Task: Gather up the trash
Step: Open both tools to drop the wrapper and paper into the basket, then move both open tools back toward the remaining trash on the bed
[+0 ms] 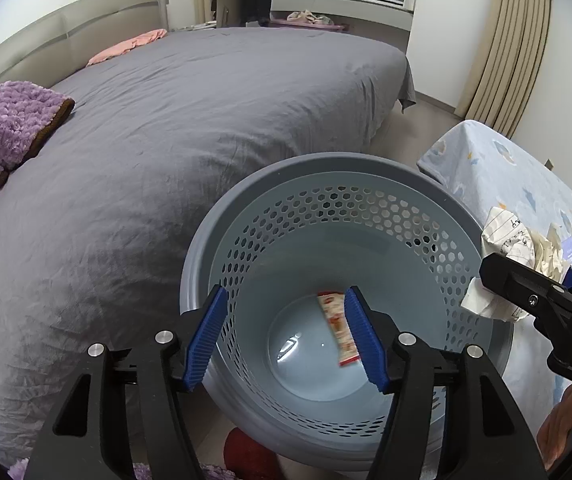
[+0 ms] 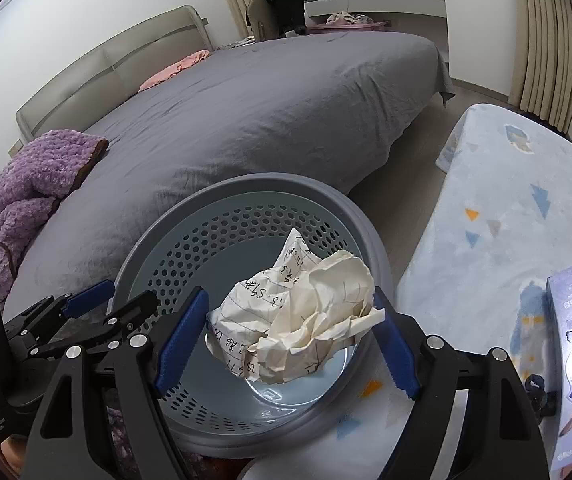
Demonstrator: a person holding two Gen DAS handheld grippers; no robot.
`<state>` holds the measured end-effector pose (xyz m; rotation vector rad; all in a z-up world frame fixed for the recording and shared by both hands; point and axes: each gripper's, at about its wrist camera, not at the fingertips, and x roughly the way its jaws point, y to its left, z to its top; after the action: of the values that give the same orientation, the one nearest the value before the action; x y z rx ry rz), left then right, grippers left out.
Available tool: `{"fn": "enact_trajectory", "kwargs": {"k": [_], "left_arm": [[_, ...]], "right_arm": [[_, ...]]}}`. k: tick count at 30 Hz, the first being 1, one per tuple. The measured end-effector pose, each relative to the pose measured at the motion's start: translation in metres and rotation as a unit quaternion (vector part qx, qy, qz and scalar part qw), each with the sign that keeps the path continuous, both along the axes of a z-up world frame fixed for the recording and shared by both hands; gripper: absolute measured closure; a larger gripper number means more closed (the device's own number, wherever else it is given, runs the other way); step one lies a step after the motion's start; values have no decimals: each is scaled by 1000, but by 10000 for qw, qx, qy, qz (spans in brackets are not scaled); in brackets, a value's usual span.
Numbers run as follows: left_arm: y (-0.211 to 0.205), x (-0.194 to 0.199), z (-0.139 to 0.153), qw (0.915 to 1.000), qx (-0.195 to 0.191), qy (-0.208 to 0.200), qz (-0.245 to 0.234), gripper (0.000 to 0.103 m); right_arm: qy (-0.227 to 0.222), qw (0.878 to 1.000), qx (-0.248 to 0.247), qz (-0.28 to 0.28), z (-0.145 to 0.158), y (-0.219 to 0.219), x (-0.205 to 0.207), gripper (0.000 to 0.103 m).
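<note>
Over the grey perforated plastic bin (image 2: 158, 240), our right gripper (image 2: 287, 336) pinches crumpled written-on paper (image 2: 297, 320); let's centre before releasing. Left gripper (image 1: 286, 336) gapes empty.

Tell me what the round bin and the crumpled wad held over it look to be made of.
Round grey-blue perforated bin: likely moulded plastic, with smooth walls, hexagonal holes and a glossy floor reflecting light.
Crumpled white wad in the right claw: lined paper, matte, with sharp creases and handwriting.

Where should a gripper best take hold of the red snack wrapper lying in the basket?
Grip the red wrapper across its narrow width near the middle, coming straight down through the basket mouth. It lies flat on the basket floor, and the tall walls block any sideways approach.
</note>
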<state>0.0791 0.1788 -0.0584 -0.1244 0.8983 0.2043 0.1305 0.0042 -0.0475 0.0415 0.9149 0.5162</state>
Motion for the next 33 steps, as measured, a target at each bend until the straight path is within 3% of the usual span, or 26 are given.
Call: {"fn": "enact_trajectory", "kwargs": {"k": [13,33], "left_arm": [[2,-1,1,10000,-34,-25,34,34],[-2,-11,16,9995,-78,-294,7,12]], "right_arm": [[9,10000,-13,-39,0,-2,-1,23],[-120,9991,-211,-359,7,-17,-25,23]]}}
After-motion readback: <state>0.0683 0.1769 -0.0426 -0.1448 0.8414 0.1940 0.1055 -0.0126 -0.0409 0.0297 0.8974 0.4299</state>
